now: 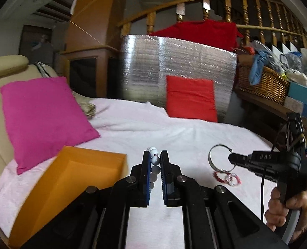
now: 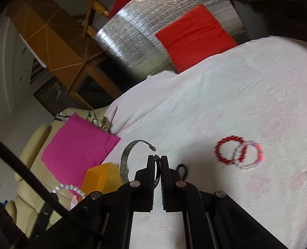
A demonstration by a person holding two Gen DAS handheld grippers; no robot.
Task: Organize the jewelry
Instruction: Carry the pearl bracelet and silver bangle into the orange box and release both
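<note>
My left gripper (image 1: 155, 155) is shut on a white pearl bracelet (image 1: 154, 159), whose beads show between the blue pads and hang below; the same pearl bracelet (image 2: 69, 187) shows at lower left in the right wrist view. My right gripper (image 2: 157, 158) is shut on a silver open bangle (image 2: 126, 161), lifted above the sheet; the left wrist view shows this right gripper (image 1: 231, 158) holding the bangle (image 1: 213, 159). An open orange box (image 1: 74, 178) sits at lower left, and the orange box (image 2: 97, 178) lies beyond the bangle. A red bead bracelet (image 2: 229, 150) and a pink-white one (image 2: 251, 154) lie overlapping on the sheet.
A pale sheet (image 1: 163, 128) covers the bed. A magenta cushion (image 1: 43, 120) leans at the left, a red cushion (image 1: 192, 98) against a silver foil panel (image 1: 174, 66). A wicker basket (image 1: 263, 83) and boxes crowd a shelf on the right. A small dark loop (image 2: 182, 169) lies by my right fingers.
</note>
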